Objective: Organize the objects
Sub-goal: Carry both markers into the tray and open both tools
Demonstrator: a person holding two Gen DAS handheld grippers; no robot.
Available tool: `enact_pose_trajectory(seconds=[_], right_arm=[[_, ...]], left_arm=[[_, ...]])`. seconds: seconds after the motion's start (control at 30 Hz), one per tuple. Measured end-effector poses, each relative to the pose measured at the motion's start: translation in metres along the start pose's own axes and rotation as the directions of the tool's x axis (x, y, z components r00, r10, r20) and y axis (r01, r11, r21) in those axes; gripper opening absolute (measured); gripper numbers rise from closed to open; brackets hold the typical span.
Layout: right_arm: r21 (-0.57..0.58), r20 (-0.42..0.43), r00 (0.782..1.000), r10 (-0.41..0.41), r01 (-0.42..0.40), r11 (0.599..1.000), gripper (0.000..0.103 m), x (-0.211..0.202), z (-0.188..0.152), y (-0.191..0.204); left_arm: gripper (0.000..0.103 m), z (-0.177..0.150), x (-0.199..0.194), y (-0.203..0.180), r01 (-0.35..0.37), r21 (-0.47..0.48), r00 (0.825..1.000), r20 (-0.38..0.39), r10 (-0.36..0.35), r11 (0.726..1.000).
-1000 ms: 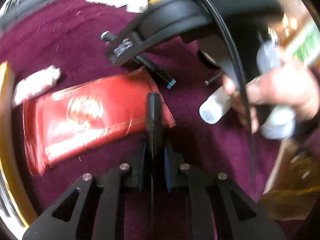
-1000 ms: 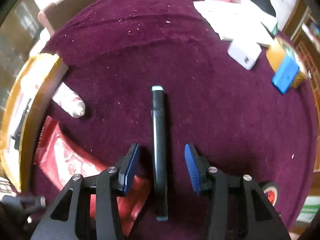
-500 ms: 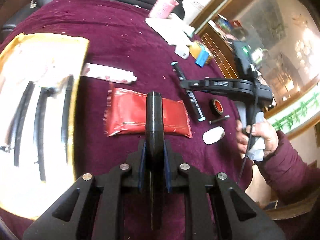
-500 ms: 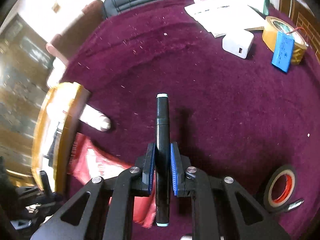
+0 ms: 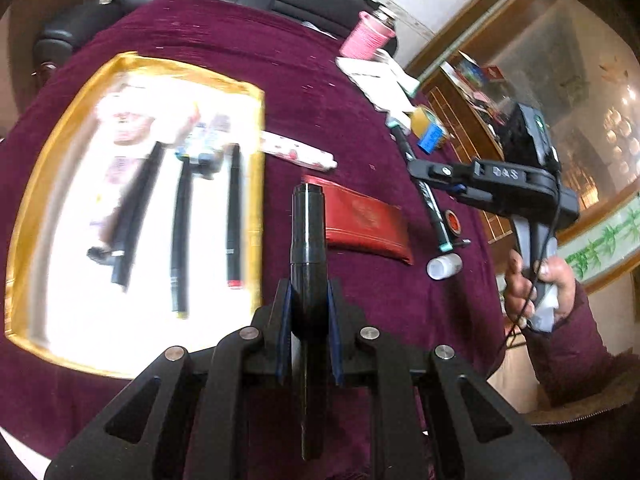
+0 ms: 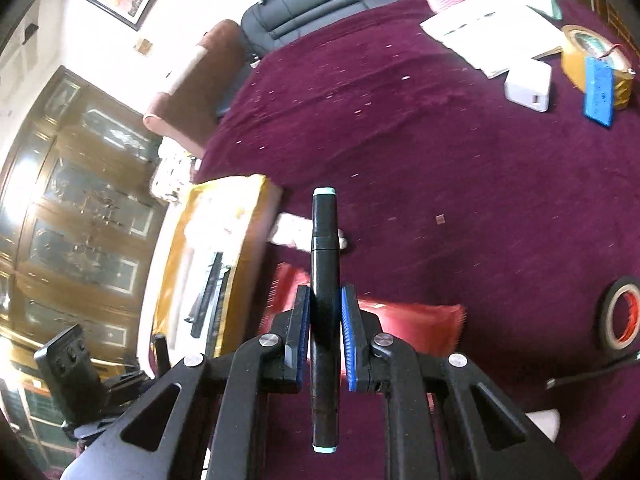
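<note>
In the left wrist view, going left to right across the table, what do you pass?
Gold tray → black pen in the left hand-held gripper → red packet → marker in the right hand-held gripper → hand.

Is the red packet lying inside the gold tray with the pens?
No, the red packet lies on the purple cloth beside the gold tray, not inside it.
</note>
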State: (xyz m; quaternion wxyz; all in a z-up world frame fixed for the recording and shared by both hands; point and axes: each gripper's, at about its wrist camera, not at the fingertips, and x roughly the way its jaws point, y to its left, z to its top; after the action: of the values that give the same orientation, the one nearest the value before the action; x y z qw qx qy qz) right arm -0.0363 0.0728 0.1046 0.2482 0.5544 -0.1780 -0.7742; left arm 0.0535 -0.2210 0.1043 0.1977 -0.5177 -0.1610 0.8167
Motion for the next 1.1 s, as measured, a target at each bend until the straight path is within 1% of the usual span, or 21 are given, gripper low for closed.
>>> enact_pose_trajectory(seconds=[0.2, 0.33, 0.47, 0.6, 0.87, 0.93, 1.1], right_arm=[[-0.005, -0.019, 0.999, 0.045, -0.045, 0.999, 0.013, 0.013, -0.011, 0.03], [-0.008, -0.046, 0.997, 0.067, -0.068, 0.998, 0.013, 0.026, -0.018, 0.049], [-0.009, -0.076, 0.993, 0.094, -0.095, 0.995, 0.013, 0.042, -0.024, 0.069], [0.003, -0.11, 0.987, 0.121, -0.121, 0.993, 0.013, 0.06, -0.03, 0.087], [0.0, -0.181, 0.974, 0.139, -0.141, 0.99, 0.013, 0.102, -0.045, 0.129], [0.01, -0.195, 0.971, 0.142, -0.142, 0.99, 0.013, 0.111, -0.048, 0.134], [0.038, -0.225, 0.964, 0.139, -0.134, 0.99, 0.014, 0.135, -0.052, 0.144]], left_arm=[[0.014, 0.002, -0.024, 0.034, -0.067, -0.045, 0.997, 0.034, 0.069, 0.997], [0.014, 0.008, -0.03, 0.06, -0.117, -0.072, 0.992, 0.03, 0.119, 0.99], [0.014, 0.019, -0.021, 0.079, -0.175, -0.06, 0.985, 0.001, 0.175, 0.983], [0.014, 0.035, -0.006, 0.098, -0.227, -0.04, 0.973, -0.045, 0.226, 0.973], [0.014, 0.059, 0.02, 0.126, -0.276, -0.024, 0.953, -0.139, 0.27, 0.961], [0.014, 0.065, 0.024, 0.131, -0.268, -0.031, 0.954, -0.147, 0.261, 0.963], [0.014, 0.078, 0.032, 0.136, -0.295, -0.019, 0.943, -0.165, 0.289, 0.955]])
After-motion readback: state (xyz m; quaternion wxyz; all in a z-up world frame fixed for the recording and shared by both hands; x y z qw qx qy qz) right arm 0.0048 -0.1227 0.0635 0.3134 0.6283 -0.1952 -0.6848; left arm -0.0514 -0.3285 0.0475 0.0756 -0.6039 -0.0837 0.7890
